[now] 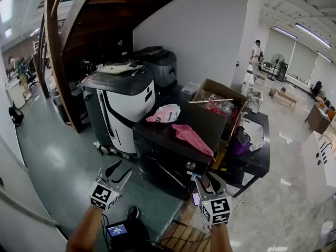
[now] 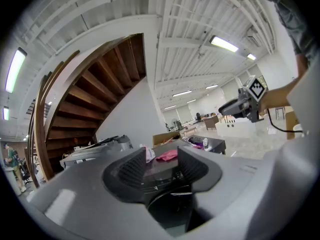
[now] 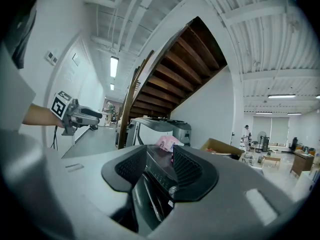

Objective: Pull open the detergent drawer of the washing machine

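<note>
The washing machine (image 1: 157, 159) is a dark box at the middle of the head view, its front turned toward the two claws. Its detergent drawer is too dark to tell apart from the rest of the front.

To the left of the washing machine, just beside it, stands a white-and-black machine (image 1: 123, 106). Before the washing machine's front left corner the left claw (image 1: 121, 170) hangs over the floor, pointing level at it. Its jaws are a little apart and have hold of nothing, with the washing machine showing in the gap.

On top of the washing machine lie a pink-and-white bag (image 1: 164, 113) toward the back and a pink cloth (image 1: 191, 138) toward the right edge. A round knob (image 1: 190, 165) sits at the right end of its front. Just before that knob the right claw (image 1: 209, 181) points at the front, jaws parted and empty, not touching.

To the right of the washing machine an open cardboard box (image 1: 220, 96) stands against it, and beyond that a black bench (image 1: 261, 146).
</note>
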Motion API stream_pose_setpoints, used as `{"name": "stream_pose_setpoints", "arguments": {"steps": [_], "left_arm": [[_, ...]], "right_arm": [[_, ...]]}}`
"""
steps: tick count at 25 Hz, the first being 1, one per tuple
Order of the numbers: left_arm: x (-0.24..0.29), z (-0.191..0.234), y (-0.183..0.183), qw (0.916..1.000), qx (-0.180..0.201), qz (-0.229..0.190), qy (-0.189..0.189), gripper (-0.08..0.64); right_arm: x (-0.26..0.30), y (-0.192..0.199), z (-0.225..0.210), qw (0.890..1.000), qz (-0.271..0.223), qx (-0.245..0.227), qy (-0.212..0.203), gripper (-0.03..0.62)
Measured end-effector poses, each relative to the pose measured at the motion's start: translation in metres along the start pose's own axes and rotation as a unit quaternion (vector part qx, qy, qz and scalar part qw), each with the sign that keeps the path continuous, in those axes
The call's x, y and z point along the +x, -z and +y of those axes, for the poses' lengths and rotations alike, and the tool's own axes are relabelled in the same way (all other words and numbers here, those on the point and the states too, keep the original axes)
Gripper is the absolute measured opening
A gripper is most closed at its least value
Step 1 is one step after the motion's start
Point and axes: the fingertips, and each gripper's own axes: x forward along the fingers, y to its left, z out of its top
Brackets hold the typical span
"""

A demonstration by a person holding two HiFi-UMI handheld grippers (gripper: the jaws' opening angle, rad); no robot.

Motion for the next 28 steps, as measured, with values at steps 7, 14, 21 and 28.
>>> {"name": "stream_pose_setpoints", "arguments": {"steps": [7,14,21,28], "left_arm": [[0.002,0.004,0.005,1.0,0.0,0.004,0.001,0.229],[0.011,0.012,0.012,1.0,-0.004,0.007,0.005,0.229],[0.037,0.037,0.022,0.9999,-0.005,0.007,0.015,0.229],[0.082,0.079,0.041,0.9993,-0.012,0.01,0.033,0.229]], "right_arm": [[0.007,0.0,0.003,1.0,-0.005,0.007,-0.002,0.163],[0.017,-0.004,0.004,1.0,-0.016,0.017,-0.006,0.164],[0.047,-0.006,0.0,1.0,-0.014,0.023,0.002,0.164],[0.105,-0.011,-0.007,0.999,-0.007,0.029,0.013,0.164]]}}
